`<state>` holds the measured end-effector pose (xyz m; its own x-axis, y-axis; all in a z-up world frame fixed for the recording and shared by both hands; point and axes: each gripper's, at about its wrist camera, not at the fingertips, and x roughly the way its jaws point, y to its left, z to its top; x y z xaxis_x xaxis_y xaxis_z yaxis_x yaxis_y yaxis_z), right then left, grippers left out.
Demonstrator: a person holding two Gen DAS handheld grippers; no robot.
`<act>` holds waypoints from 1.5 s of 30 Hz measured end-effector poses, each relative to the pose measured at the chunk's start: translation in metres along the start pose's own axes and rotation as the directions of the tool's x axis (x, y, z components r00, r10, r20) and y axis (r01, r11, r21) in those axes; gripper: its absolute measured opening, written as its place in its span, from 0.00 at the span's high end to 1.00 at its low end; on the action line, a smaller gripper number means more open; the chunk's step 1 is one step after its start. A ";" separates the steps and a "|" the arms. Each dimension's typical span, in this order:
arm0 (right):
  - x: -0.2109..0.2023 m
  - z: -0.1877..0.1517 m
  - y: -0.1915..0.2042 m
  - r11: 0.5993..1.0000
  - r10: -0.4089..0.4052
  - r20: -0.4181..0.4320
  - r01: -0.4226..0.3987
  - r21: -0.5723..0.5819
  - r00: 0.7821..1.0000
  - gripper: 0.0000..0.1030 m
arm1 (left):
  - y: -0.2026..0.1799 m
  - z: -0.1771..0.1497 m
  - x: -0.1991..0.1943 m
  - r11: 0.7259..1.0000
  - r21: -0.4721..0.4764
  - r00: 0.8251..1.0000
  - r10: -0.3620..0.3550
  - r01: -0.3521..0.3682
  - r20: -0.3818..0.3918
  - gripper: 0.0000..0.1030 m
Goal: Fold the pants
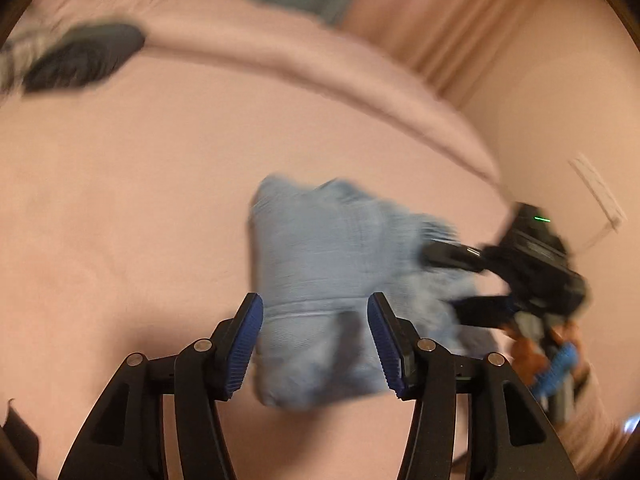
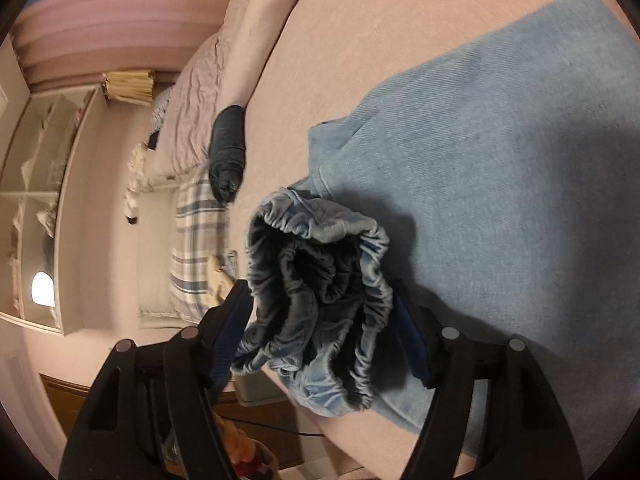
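Light blue denim pants (image 1: 332, 276) lie on a pink bed sheet (image 1: 120, 200). In the left wrist view my left gripper (image 1: 316, 344) is open, its blue pads on either side of the near end of the pants, apart from the cloth. In the right wrist view the pants (image 2: 500, 160) stretch away to the right, and their bunched elastic waistband (image 2: 320, 300) sits between the fingers of my right gripper (image 2: 324, 336). The jaws stand wide with the cloth bulging between them. The right gripper also shows in the left wrist view (image 1: 452, 280), its fingers at the pants' right side.
A dark folded garment (image 1: 80, 56) lies near the pink pillows (image 2: 200, 80). A plaid cloth (image 2: 200, 248) lies at the bed's edge. Shelving (image 2: 40, 180) stands beyond the bed. The left view is motion-blurred.
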<state>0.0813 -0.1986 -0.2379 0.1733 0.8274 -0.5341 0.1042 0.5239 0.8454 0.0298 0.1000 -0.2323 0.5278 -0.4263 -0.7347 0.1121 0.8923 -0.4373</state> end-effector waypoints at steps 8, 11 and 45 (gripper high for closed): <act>0.000 -0.009 0.016 0.977 -0.121 0.054 0.128 -0.171 0.991 0.72 | 0.022 0.000 0.029 0.973 -0.217 0.993 -0.100 0.083 -0.068 0.48; -0.001 -0.012 0.027 0.964 -0.126 0.085 0.142 -0.223 0.988 0.75 | 0.018 0.001 0.023 0.973 -0.211 0.992 -0.110 0.095 -0.064 0.47; -0.132 -0.014 -0.001 0.984 -0.026 0.328 0.081 -0.156 0.944 0.81 | -0.066 0.030 0.039 0.996 0.054 0.991 -0.070 0.077 -0.117 0.44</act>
<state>0.0450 -0.3057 -0.1683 0.4820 0.7017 -0.5246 -0.0360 0.6141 0.7884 0.0683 0.0295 -0.2162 0.4163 -0.5023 -0.7579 0.1975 0.8636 -0.4638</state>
